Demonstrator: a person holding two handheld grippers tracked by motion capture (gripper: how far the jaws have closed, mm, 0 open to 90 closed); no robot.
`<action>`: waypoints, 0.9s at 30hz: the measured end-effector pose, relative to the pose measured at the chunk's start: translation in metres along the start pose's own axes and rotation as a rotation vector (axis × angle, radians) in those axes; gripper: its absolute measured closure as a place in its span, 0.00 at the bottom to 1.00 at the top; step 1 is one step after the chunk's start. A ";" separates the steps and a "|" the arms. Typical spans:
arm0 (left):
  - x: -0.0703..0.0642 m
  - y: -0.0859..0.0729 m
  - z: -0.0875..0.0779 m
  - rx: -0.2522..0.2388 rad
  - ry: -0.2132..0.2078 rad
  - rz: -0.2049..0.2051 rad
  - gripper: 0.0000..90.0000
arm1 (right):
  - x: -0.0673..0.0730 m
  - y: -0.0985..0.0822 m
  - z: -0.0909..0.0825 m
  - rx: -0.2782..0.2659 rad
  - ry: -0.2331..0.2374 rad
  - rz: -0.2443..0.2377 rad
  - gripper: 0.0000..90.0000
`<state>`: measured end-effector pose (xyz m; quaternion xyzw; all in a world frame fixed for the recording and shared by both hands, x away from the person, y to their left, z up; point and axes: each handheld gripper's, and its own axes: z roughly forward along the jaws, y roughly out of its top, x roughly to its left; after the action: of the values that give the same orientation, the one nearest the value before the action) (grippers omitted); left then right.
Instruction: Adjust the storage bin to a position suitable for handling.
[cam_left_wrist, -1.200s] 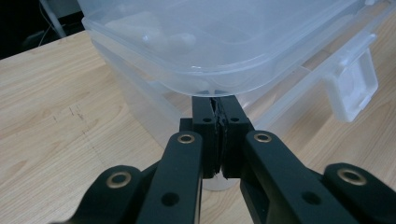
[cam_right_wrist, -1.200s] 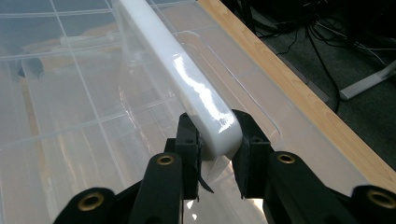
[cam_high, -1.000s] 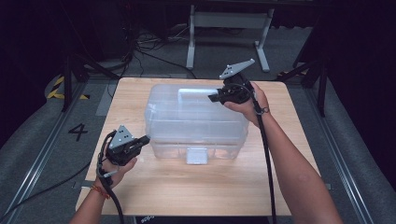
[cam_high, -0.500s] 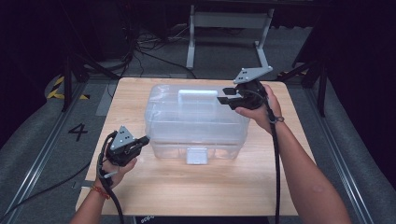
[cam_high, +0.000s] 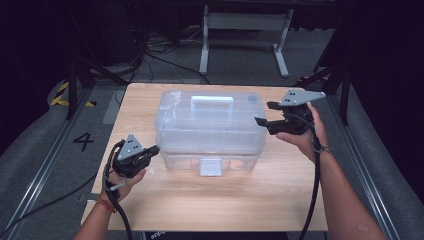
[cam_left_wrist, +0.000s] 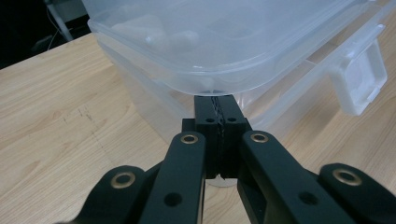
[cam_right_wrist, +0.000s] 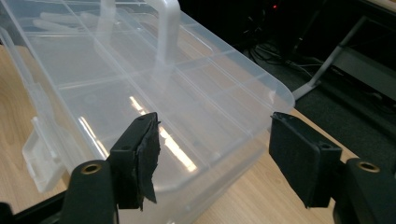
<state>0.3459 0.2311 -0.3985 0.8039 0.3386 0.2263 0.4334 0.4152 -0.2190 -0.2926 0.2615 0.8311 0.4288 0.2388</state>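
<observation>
A clear plastic storage box (cam_high: 210, 127) with a lid, a top handle (cam_high: 212, 102) and a front latch (cam_high: 210, 166) stands mid-table. My left gripper (cam_high: 154, 149) is at the box's front left corner. In the left gripper view it (cam_left_wrist: 219, 100) is shut, with its tips up against the box (cam_left_wrist: 224, 42) just under the lid's rim. My right gripper (cam_high: 263, 113) hovers off the box's right end, pointing at it. Its jaws have just been opening. In the right gripper view it (cam_right_wrist: 217, 140) is open with nothing gripped, and the box (cam_right_wrist: 140, 79) lies beyond.
The wooden table (cam_high: 215, 200) has bare room in front of the box and at both ends. A metal stand (cam_high: 245, 30) and cables lie on the dark floor behind. A floor mark "4" (cam_high: 83, 141) is at the left.
My right gripper has moved right, from over the box's lid to beside its right end, and its jaws have spread apart. The left gripper and the box have not moved.
</observation>
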 end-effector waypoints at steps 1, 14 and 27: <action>0.000 0.000 0.000 0.005 0.001 0.004 1.00 | -0.001 -0.008 -0.005 -0.013 -0.011 0.009 0.38; 0.000 0.003 -0.002 0.001 0.007 0.001 1.00 | 0.007 -0.062 -0.021 -0.046 0.005 0.067 0.37; 0.002 0.010 -0.006 -0.025 0.014 -0.002 1.00 | 0.020 -0.091 0.000 0.028 0.019 0.042 0.36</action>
<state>0.3470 0.2316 -0.3869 0.7964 0.3397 0.2355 0.4414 0.3791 -0.2510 -0.3719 0.2781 0.8336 0.4245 0.2182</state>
